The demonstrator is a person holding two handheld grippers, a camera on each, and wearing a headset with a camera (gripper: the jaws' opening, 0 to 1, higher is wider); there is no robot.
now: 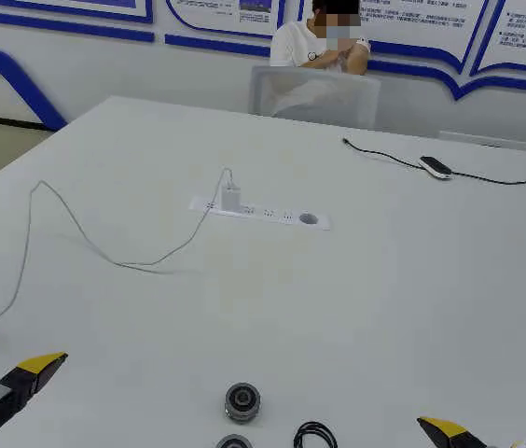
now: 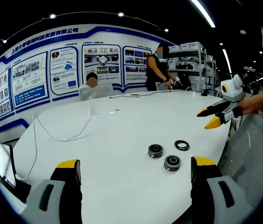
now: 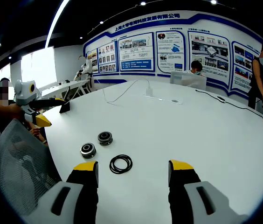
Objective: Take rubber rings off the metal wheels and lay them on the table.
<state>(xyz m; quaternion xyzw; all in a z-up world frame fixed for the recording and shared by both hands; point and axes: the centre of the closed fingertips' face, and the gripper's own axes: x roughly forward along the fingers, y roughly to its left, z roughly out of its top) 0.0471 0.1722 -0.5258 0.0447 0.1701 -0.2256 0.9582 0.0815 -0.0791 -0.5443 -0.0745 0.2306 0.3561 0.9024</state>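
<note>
both grippers are hovering over the near edge of the white worktop (image 1: 384, 308), and neither is touching anything. the left gripper (image 2: 136, 168) is holding its yellow-tipped jaws spread wide with bare worktop between them, and the right gripper (image 3: 134, 168) is doing the same. two metal wheels (image 1: 242, 401) are sitting close together near the middle of the near edge, dark around their rims. a loose black rubber ring (image 3: 121, 163) is lying flat on the worktop just beside the wheels, on the right gripper's side. farther in, a white charger (image 1: 231, 198) is sitting in a socket strip (image 1: 272, 214) set into the worktop, its cable (image 1: 58, 215) trailing towards the left edge. a person (image 1: 314, 42) is sitting at the far edge.
</note>
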